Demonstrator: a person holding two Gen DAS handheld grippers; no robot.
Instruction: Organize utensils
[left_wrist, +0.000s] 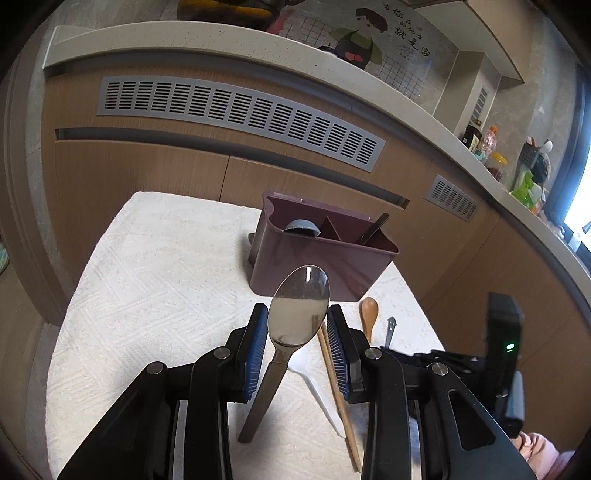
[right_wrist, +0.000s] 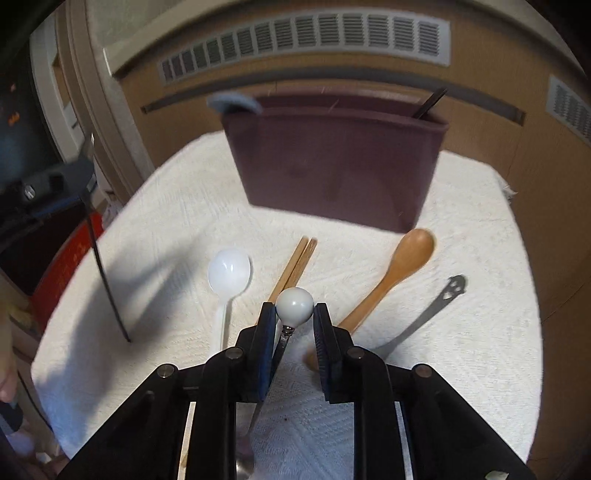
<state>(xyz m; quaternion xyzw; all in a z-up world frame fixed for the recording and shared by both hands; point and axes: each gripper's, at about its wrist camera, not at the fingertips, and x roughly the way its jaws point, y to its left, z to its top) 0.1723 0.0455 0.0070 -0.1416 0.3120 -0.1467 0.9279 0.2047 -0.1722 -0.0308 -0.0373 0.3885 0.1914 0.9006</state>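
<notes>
Left wrist: left tool (left_wrist: 297, 334) grips metal spoon (left_wrist: 300, 309); right tool (right_wrist: 294, 321) grips ball-ended spoon (right_wrist: 294, 301).

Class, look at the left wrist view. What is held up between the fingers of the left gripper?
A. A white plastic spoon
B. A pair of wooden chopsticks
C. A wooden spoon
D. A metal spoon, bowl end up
D: the metal spoon stands between the left gripper's blue pads with its shiny bowl up, while the chopsticks, white plastic spoon and wooden spoon lie on the white cloth.
</notes>
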